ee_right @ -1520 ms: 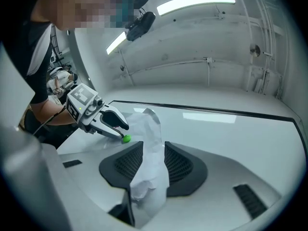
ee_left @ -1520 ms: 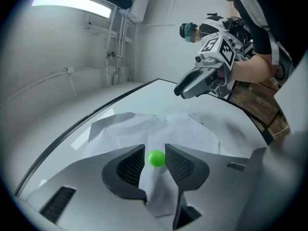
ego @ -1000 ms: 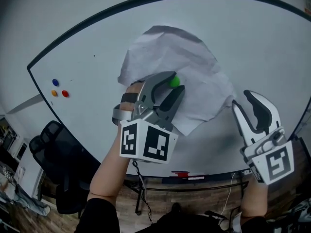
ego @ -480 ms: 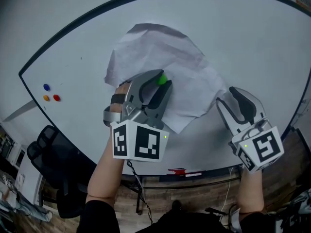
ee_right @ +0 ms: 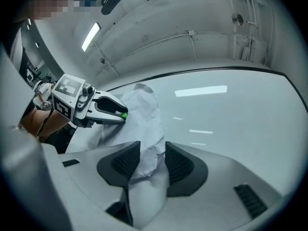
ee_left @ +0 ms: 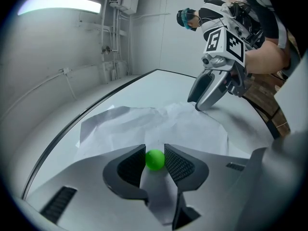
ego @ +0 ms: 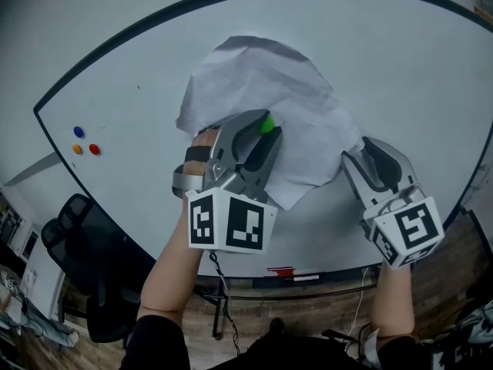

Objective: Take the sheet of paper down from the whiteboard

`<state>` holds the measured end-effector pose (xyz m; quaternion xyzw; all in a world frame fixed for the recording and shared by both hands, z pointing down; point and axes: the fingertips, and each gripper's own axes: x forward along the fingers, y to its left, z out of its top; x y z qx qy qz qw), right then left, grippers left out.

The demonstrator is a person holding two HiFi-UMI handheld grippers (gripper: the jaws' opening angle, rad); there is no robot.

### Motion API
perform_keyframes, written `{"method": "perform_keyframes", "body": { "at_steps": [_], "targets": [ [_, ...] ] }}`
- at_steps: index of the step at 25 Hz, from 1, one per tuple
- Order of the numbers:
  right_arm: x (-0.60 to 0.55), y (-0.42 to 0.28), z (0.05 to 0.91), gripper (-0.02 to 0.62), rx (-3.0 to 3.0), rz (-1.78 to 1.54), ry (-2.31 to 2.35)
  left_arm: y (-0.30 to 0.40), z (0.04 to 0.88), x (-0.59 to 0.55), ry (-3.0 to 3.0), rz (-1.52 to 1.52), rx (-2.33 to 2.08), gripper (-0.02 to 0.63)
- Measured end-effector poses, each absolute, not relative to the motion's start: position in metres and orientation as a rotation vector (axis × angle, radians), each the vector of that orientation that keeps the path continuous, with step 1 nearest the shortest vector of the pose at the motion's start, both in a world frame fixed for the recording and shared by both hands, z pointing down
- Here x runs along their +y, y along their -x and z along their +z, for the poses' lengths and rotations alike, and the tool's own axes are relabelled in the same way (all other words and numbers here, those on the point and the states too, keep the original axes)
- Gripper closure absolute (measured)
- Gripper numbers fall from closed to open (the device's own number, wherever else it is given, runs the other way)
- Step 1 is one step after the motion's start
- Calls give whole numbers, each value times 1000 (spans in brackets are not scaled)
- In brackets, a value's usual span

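Observation:
A crumpled white sheet of paper (ego: 262, 91) lies against the whiteboard (ego: 400, 68), pinned by a small green magnet (ego: 266, 125). My left gripper (ego: 264, 132) is shut on that magnet, and in the left gripper view the green magnet (ee_left: 155, 160) sits pinched between both pads. My right gripper (ego: 360, 154) is at the sheet's lower right corner. In the right gripper view its jaws stand wide around the curled edge of the paper (ee_right: 144, 114), without pressing on it. The left gripper (ee_right: 120, 114) shows there too, at the left.
Blue (ego: 78, 132), orange (ego: 77, 149) and red (ego: 94, 149) magnets sit at the board's left end. A red marker (ego: 281, 271) lies on the tray under the board. A black office chair (ego: 85, 230) stands on the floor at lower left.
My right gripper moved left onto the paper's lower right corner, which now lies between its jaws. My left gripper's jaws closed in on the green magnet and stayed in place.

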<state>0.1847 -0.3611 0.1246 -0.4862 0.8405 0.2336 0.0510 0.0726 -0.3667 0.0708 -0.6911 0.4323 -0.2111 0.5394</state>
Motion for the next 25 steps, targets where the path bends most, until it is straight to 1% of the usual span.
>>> {"method": "perform_keyframes", "body": {
  "at_steps": [2,7,14,25],
  "targets": [
    [-361,-186,124,434,2548,721,1497,-73,71,-366,1642,-498,1028,472],
    [-360,-185,124,496,2547,757,1531,-72,71,-367,1636,-500,1036,472],
    [-350,-188,120,555,2536,765,1494,-79,71,-363,1622,-506,1044,472],
    [-350,-189,109,567,2524,716,1433,-76,72,-365,1639,-518,1035,476]
  ]
}}
